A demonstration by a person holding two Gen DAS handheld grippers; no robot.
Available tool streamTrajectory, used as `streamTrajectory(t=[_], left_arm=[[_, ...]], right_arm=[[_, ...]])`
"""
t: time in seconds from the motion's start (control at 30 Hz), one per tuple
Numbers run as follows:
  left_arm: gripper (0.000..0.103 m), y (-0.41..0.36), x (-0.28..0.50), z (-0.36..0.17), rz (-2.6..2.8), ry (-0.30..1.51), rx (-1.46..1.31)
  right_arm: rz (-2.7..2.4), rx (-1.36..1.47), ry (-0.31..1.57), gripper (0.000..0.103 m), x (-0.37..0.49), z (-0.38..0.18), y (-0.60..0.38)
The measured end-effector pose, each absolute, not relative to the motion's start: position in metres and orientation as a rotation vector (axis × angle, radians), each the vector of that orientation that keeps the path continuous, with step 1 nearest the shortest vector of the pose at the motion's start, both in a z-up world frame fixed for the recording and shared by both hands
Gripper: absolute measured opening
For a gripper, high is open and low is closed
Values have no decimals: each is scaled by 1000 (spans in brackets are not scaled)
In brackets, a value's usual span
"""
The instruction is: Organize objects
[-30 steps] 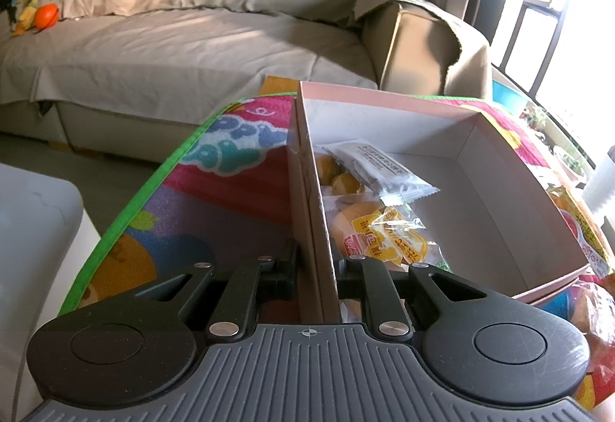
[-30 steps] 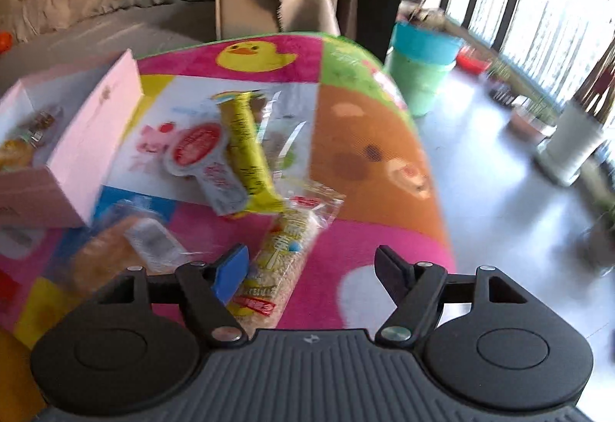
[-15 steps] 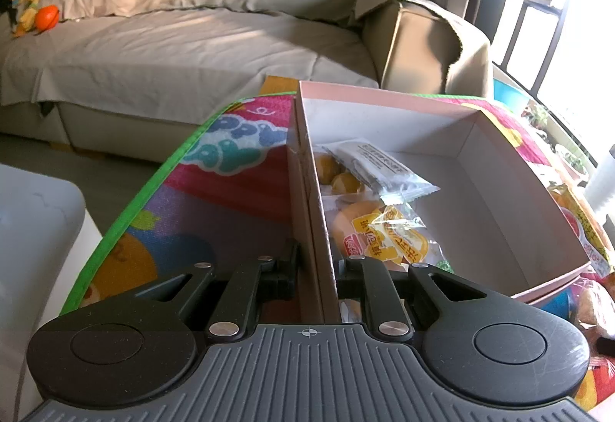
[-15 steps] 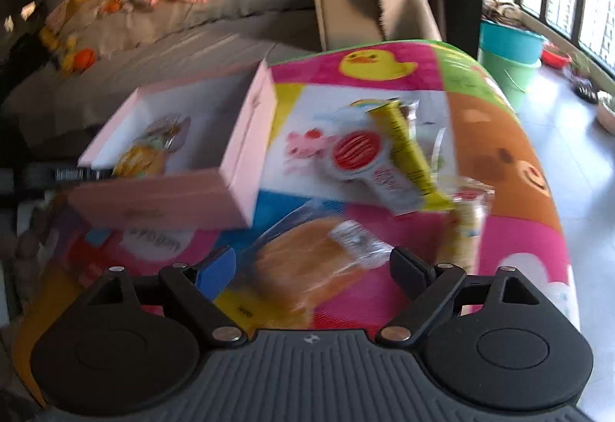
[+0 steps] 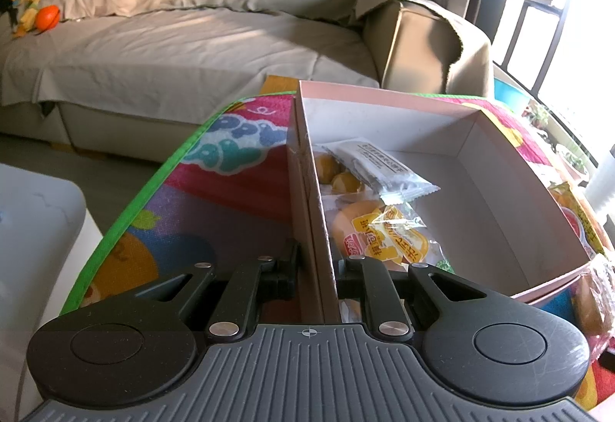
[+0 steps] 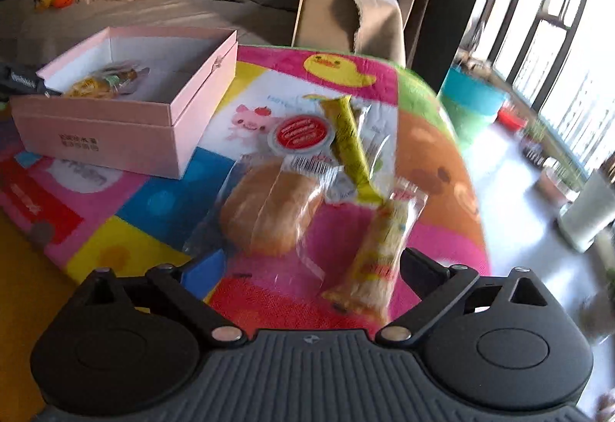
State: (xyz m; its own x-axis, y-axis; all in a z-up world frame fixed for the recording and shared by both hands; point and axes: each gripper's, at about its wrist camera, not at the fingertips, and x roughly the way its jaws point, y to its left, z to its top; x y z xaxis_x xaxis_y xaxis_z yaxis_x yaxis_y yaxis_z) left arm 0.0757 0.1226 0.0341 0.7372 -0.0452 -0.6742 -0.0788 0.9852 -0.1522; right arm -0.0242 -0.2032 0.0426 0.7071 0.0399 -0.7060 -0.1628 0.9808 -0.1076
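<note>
Pink box (image 6: 127, 122), part-filled, near the tabletop's left edge, wall pinched by left claw (image 5: 313, 268); right claw (image 6: 307, 268), spread and empty, has swung from the tabletop's right edge over the bread bun (image 6: 269, 206), probably next to box.

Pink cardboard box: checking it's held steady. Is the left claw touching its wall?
Touching. The left wrist view shows the left claw shut on the pink cardboard box wall, fingers pressing both faces.

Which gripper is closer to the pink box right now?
Left. The left gripper is clamped on the pink box wall; the right gripper hangs open over loose snacks, apart from the box.
</note>
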Motion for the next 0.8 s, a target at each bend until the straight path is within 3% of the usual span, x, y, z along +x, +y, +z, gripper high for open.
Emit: streamTrajectory(t=[0.17,0.67,0.8], left_arm=[[16,123,76,34,17,743,-173],[16,123,76,34,18,744,-173],[16,123,76,34,20,744,-173]], right_arm=[[216,-7,798,103,-35,35,-195],[236,-63,871,103,-32,24,-184],[177,-59,761,103,-39,42,-187]])
